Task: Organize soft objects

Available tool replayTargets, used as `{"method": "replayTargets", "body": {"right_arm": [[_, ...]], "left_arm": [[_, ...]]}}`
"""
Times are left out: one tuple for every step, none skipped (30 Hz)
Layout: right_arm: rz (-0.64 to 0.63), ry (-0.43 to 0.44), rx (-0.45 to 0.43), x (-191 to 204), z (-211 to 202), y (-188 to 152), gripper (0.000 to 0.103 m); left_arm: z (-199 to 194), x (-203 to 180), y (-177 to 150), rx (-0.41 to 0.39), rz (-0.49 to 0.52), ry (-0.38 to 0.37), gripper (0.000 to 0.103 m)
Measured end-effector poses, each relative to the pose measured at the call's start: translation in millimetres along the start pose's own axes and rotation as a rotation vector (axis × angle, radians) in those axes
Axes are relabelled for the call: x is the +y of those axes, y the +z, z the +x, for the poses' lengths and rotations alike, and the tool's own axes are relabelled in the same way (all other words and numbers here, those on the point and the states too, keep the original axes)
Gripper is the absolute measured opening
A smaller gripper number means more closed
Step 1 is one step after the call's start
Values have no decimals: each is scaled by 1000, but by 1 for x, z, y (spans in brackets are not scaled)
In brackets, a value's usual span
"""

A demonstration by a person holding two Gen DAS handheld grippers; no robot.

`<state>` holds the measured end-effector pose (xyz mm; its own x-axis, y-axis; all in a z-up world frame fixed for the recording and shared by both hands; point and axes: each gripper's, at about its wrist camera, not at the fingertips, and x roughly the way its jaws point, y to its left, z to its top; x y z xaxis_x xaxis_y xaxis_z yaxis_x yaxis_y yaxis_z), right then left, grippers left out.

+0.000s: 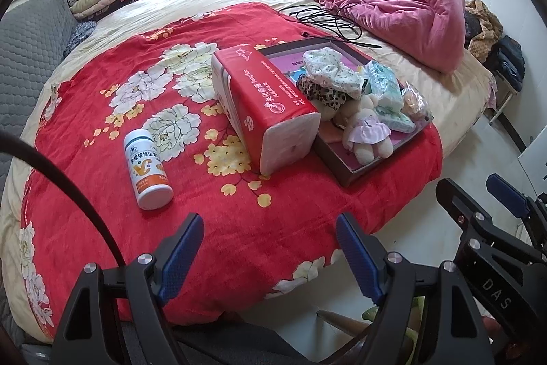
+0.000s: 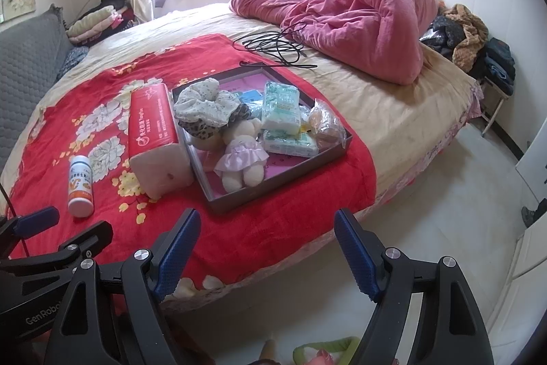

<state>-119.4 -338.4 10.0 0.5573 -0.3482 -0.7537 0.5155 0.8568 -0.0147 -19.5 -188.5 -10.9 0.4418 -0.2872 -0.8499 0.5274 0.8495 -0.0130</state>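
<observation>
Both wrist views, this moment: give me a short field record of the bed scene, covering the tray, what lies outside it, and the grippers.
surface: red floral blanket on the bed
tray: dark shallow box on the blanket
in tray: plush bear in a pink dress, scrunchies, tissue packs, a clear bag
outside tray: red tissue brick against the tray's left side; white bottle lying apart, further left
left gripper: open, empty
right gripper: open, empty
</observation>
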Motion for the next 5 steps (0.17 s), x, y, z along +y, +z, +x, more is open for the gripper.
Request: {"method": "replayTargets", "body": {"right_arm": [[-2, -1, 2, 0, 0, 0, 81], [0, -4, 3, 0, 0, 0, 81], [2, -4, 3, 0, 0, 0, 81], [3, -7, 3, -1, 1, -1, 81], [3, -9, 4, -1, 1, -1, 81]], "left_arm": [[1, 0, 0, 1, 0, 1, 79], [1, 1, 0, 4, -1, 4, 79], [2, 1, 0, 6, -2, 3, 79], [3, 1, 0, 10, -4, -2, 79], [4, 2, 0, 13, -5, -6, 79]]}}
